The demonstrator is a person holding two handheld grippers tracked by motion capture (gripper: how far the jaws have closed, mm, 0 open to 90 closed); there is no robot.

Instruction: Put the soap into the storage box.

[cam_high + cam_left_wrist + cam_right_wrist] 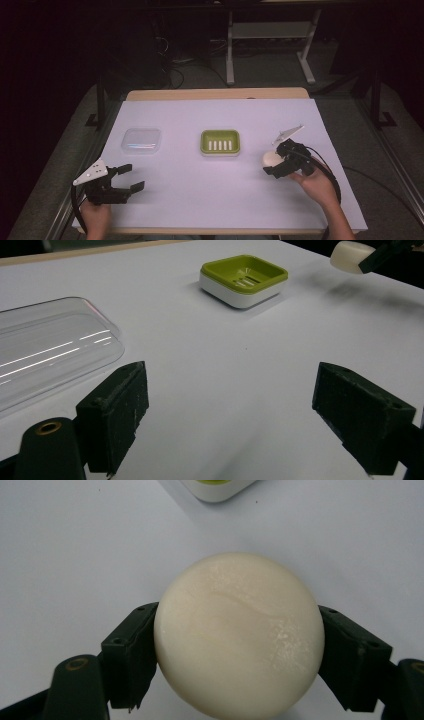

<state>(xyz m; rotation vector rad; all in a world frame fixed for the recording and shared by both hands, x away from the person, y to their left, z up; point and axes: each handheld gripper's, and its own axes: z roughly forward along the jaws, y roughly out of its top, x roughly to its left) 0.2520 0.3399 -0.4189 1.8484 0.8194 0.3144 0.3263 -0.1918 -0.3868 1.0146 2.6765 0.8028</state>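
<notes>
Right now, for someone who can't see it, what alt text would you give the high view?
The person's right tool is shut on a cream soap bar at the right of a white-covered table, beside a green soap dish. The left tool is open near the front left, with a clear lid lying beyond it.

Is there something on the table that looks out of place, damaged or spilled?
Nothing stands out. The green soap dish sits square and empty, the clear lid lies flat beside it, and the right gripper holds the cream soap bar cleanly. The left gripper is open over bare table.
</notes>
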